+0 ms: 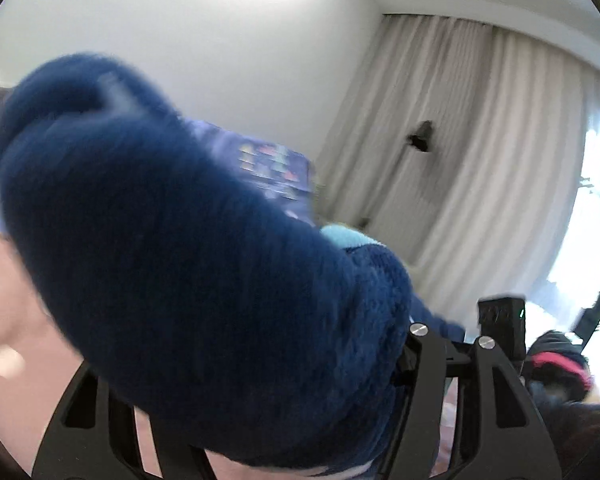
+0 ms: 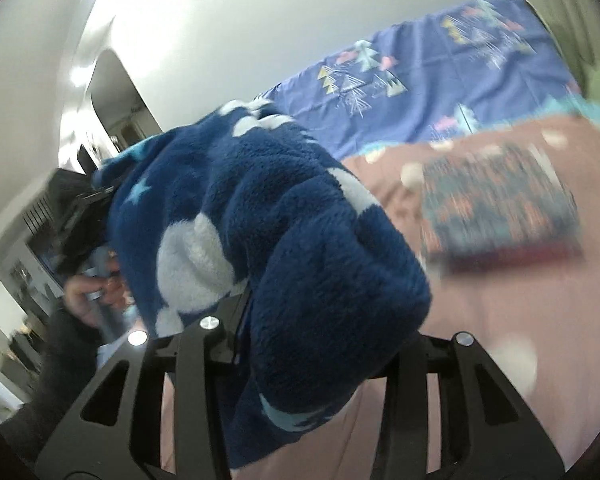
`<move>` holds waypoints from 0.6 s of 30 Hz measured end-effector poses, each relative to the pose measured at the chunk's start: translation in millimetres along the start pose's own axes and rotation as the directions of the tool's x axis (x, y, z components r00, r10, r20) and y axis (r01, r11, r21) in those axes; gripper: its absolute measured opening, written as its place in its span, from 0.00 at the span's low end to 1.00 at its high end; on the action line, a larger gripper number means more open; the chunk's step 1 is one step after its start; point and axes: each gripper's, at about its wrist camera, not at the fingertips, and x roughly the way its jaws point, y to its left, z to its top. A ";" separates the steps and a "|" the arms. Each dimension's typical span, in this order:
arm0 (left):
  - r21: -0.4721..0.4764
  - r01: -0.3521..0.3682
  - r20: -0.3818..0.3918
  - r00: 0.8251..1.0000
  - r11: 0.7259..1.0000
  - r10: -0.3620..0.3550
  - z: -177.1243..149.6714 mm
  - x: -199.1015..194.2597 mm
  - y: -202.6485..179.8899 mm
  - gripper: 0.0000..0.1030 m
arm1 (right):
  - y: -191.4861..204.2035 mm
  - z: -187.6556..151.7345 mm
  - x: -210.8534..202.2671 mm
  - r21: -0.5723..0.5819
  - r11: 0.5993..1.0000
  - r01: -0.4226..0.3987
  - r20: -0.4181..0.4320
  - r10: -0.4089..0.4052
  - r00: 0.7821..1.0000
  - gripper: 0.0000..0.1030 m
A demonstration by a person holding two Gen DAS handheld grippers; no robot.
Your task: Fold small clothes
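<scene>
Mid-task: dark-blue fleece garment with white spots (image 2: 284, 216) lifted, unfolded.
Gripped by left tongs (image 1: 450, 338) and right tongs (image 2: 332, 332); folded patterned piece (image 2: 500, 204) at right of frame.

The dark blue fleece garment (image 1: 188, 264) (image 2: 284, 240) is a thick, fuzzy piece patterned with white blotches and pale blue stars, with a light blue patch near one edge. It hangs bunched and crumpled, raised above the pink dotted bedspread (image 2: 480, 320). A folded patterned garment (image 2: 500, 208) lies flat on that bedspread, apart from the fleece.
</scene>
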 end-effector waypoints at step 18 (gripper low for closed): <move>-0.176 -0.503 -0.185 0.861 0.846 0.473 -27.8 207.8 165.0 0.84 | -8.5 95.2 340.7 -0.201 0.943 0.267 -0.094 -0.289 0.953 0.68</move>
